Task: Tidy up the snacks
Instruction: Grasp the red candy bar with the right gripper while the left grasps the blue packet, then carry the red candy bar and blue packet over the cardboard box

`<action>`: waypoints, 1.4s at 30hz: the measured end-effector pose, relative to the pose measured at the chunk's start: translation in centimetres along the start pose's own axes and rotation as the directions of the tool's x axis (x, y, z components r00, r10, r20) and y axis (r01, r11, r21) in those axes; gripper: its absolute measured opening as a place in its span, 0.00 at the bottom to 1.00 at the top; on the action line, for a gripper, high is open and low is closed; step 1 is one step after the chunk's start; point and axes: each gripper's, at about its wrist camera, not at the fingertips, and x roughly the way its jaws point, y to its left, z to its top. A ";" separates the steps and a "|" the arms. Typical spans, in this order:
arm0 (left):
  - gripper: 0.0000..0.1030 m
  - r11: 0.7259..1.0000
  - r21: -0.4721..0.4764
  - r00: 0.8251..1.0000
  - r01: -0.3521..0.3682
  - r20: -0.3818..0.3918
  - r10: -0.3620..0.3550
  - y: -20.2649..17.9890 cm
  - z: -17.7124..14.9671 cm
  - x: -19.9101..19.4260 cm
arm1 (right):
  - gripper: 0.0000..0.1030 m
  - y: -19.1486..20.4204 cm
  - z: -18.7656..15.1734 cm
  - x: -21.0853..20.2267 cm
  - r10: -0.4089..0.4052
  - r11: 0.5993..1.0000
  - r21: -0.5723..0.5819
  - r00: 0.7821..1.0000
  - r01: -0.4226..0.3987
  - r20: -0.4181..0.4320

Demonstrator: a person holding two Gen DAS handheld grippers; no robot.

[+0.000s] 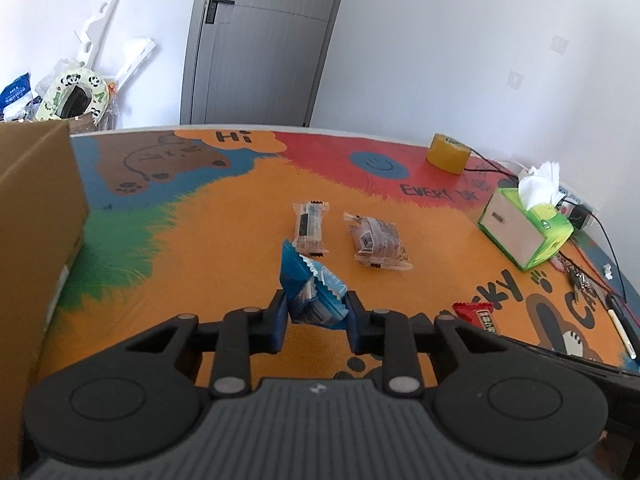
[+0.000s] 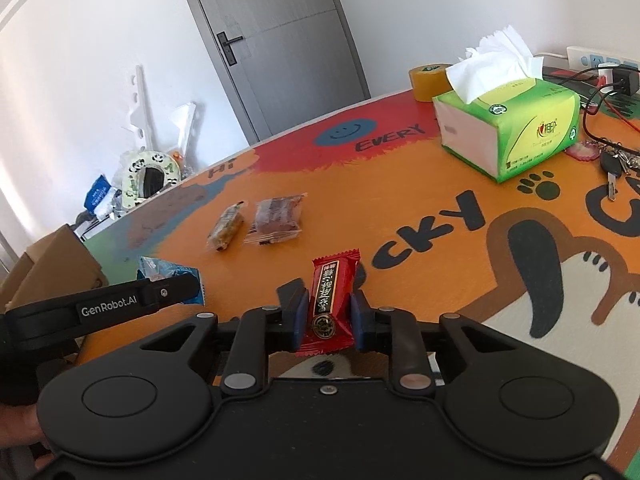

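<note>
At the left edge of the table stands a cardboard box (image 1: 36,216), well apart from the snacks. Left gripper (image 1: 316,308) clamps a blue packet (image 1: 310,286), pads pressed on both its sides, packet tilted and lifted off the painted tabletop (image 1: 224,232). Beyond it lie two clear-wrapped snacks side by side, a narrow bar (image 1: 310,226) and a wider cake (image 1: 378,242), not touching. Right gripper (image 2: 328,314) is closed on a red packet (image 2: 330,300), which stands lengthwise between the pads. Farther right: a green tissue box (image 2: 516,128), a roll of yellow tape (image 2: 430,80) behind it, keys (image 2: 614,166) near the table's edge.
</note>
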 end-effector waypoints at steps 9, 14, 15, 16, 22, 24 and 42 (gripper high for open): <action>0.27 1.000 -0.018 0.999 0.014 0.044 -0.013 1.0 0.4 -2.8 | 0.23 2.0 0.2 -1.3 0.030 0.999 -0.017 0.999 -0.030 0.034; 0.27 1.000 -0.020 0.997 0.013 0.076 -0.011 1.8 0.8 -4.6 | 0.23 3.3 0.4 -1.8 0.050 0.998 -0.027 0.997 -0.049 0.056; 0.27 1.000 -0.022 0.997 0.010 0.081 -0.008 2.0 0.9 -4.9 | 0.23 3.6 0.4 -1.9 0.056 0.998 -0.029 0.997 -0.054 0.060; 0.27 1.000 -0.023 0.996 0.006 0.087 -0.004 2.2 1.0 -5.3 | 0.23 3.9 0.4 -2.0 0.060 0.998 -0.031 0.996 -0.058 0.064; 0.27 0.999 -0.031 0.991 -0.016 0.130 0.020 3.7 1.5 -7.6 | 0.23 6.1 0.7 -2.4 0.105 0.993 -0.056 0.991 -0.101 0.082; 0.27 0.999 -0.034 0.990 -0.023 0.141 0.027 4.2 1.7 -8.3 | 0.23 6.9 0.8 -2.6 0.119 0.992 -0.062 0.989 -0.114 0.089; 0.27 0.993 -0.090 0.973 -0.077 0.213 0.094 9.3 2.1 -12.7 | 0.23 13.6 1.2 -3.0 0.216 0.968 -0.156 0.970 -0.198 0.108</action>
